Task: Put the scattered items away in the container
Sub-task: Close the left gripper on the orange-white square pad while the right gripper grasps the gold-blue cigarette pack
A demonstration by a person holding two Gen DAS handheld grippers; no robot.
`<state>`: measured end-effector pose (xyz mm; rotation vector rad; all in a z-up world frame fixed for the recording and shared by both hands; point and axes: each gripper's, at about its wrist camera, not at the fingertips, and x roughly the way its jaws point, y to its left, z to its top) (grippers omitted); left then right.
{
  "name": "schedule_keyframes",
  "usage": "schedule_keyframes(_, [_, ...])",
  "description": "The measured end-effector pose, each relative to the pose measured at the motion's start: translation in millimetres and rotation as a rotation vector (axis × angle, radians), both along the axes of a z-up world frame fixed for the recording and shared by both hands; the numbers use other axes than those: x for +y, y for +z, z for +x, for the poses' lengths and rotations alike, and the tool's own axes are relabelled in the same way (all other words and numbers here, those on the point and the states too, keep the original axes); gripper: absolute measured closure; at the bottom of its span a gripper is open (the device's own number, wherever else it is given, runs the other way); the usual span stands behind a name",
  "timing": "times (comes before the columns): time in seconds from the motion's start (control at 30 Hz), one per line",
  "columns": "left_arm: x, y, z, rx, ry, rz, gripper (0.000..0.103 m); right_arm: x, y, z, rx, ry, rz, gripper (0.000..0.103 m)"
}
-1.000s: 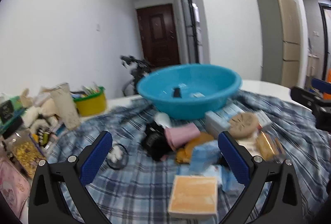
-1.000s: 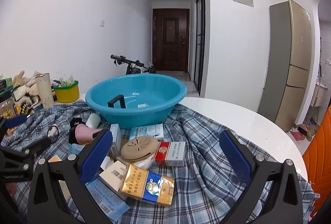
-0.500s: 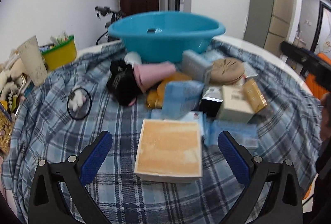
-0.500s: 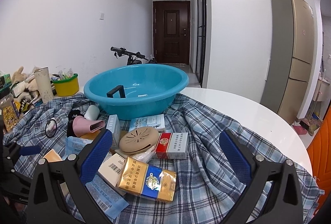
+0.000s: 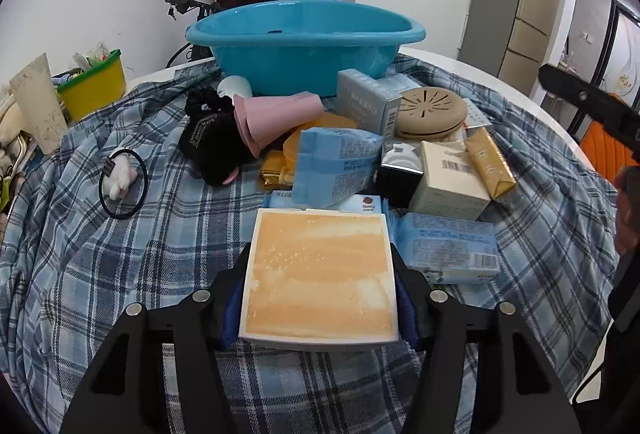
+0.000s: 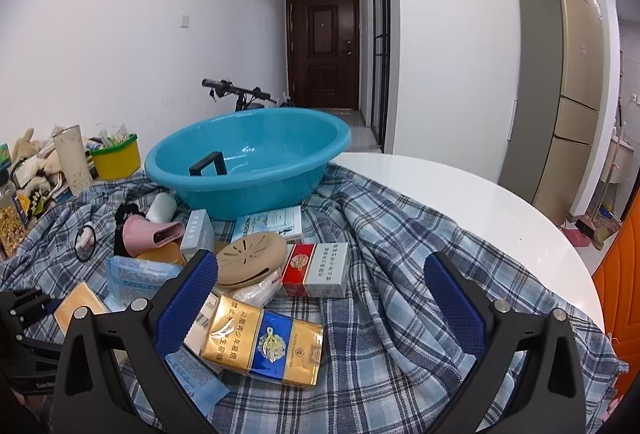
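Orange-topped flat box (image 5: 320, 276) taken between the left gripper (image 5: 320, 308) jaws; tidying judged barely begun.

The box lies flat on the plaid cloth (image 5: 168, 234), at the near edge of the heap, well short of the blue basin (image 5: 304, 45). It sits squarely between the left fingers (image 5: 230, 308), one against each side edge; the jaws have just been closing and now appear pressed on its sides, about half open. No lift is evident. The right gripper (image 6: 320, 304) is held wide open and empty above a gold-and-blue pack (image 6: 262, 342). In the basin only a small black piece (image 6: 208, 163) is seen; tissue packs, cartons, a tan disc (image 6: 250, 260), a pink item (image 5: 272, 117) and a hair tie (image 5: 122, 185) are left outside, so nearly everything remains.
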<state>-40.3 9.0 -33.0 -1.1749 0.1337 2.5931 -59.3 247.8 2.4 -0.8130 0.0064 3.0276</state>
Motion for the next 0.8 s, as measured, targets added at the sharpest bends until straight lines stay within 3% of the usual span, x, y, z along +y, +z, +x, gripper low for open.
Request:
schedule_keyframes(0.13, [-3, 8, 2, 0.033, 0.023, -0.015, 0.041, -9, -14, -8, -0.090, 0.076, 0.013, 0.000])
schedule_keyframes(0.3, [-8, 20, 3, 0.068, 0.053, -0.033, 0.041, -30, -23, -11, -0.126, 0.190, 0.024, 0.000])
schedule_keyframes(0.43, [-15, 20, 0, 0.067, 0.078, -0.032, 0.041, -31, -29, -14, -0.151, 0.196, 0.011, 0.000])
schedule_keyframes(0.7, [-15, 16, -2, 0.056, 0.065, -0.019, 0.041, -4, -48, -28, -0.230, 0.143, -0.188, 0.001])
schedule_keyframes(0.8, [-14, 16, -3, 0.056, 0.062, -0.018, 0.041, -3, -53, -31, -0.248, 0.145, -0.213, 0.002])
